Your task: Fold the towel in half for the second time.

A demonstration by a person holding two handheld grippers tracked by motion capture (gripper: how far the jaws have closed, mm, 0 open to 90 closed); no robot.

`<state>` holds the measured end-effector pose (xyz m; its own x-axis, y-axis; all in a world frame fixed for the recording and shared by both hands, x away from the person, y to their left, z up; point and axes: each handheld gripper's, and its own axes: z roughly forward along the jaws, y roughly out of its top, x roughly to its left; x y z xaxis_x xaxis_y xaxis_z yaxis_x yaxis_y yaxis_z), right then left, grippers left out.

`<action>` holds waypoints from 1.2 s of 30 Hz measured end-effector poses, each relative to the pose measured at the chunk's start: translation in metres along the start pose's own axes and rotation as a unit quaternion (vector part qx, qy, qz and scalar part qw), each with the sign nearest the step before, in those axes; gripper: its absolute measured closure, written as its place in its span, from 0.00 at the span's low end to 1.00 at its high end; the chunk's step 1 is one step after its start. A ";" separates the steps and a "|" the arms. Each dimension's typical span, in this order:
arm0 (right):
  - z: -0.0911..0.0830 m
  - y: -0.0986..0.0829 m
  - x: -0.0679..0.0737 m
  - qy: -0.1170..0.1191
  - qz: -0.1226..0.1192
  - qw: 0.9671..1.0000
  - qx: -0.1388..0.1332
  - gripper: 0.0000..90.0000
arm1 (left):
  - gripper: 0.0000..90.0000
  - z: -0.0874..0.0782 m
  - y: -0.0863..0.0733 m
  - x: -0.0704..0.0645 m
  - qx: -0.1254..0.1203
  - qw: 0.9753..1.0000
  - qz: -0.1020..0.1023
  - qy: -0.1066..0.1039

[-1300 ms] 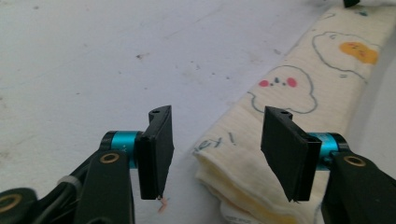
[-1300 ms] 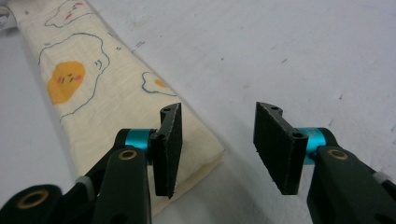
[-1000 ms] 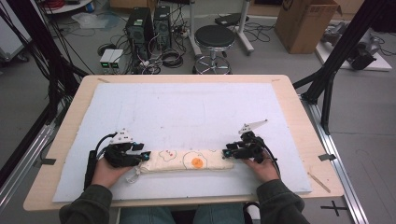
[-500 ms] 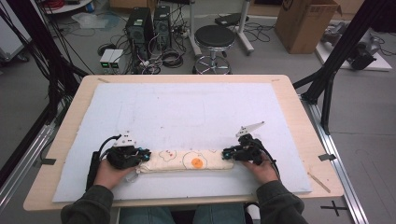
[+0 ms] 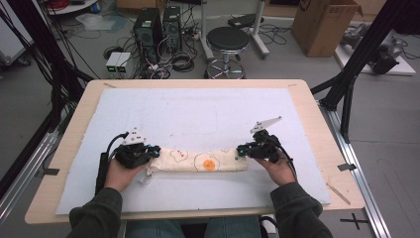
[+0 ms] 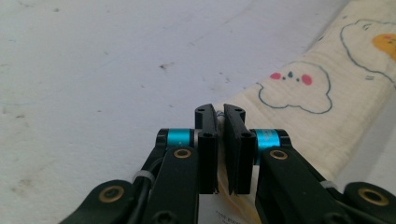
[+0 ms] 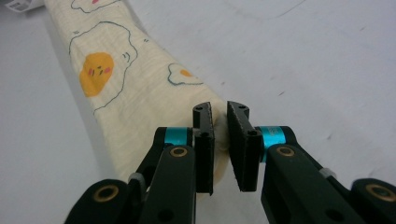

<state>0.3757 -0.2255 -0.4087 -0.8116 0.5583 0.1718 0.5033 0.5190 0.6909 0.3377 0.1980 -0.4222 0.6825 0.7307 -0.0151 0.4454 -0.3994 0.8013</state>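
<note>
A fixed overhead camera looks forward and down on the pale wooden desk (image 5: 317, 106) from its 6 o'clock edge. Two close cameras ride low behind black jaws, facing inward. All three views share the long cream egg-printed cloth roll (image 5: 198, 161) (image 6: 327, 107) (image 7: 121, 88).

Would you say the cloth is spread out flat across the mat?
No, the cloth lies folded into a narrow strip between the left gripper and the right gripper.

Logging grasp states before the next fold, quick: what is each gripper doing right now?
Left gripper: shut on the cloth, clamping its end.
Right gripper: jaws around the cloth's other end with a narrow gap; a grip cannot be told.
</note>
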 end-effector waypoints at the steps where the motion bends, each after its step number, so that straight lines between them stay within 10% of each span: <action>1: 0.001 0.002 -0.003 -0.002 0.002 1.000 -0.002 0.90 | 0.93 0.002 0.002 0.002 -0.005 1.000 -0.002 0.004; 25: 0.028 0.036 -0.050 -0.066 0.032 0.997 -0.007 0.89 | 0.93 0.042 0.024 0.036 -0.022 0.997 -0.025 0.071; 36: 0.019 0.033 -0.055 -0.053 0.048 0.997 -0.039 0.70 | 0.69 0.028 0.027 0.045 -0.047 0.994 -0.055 0.076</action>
<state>0.4430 -0.2266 -0.4088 -0.7228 0.6705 0.1676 0.5491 0.4099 0.7283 0.3964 0.2047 -0.4180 0.5338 0.8454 -0.0207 0.4518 -0.2644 0.8520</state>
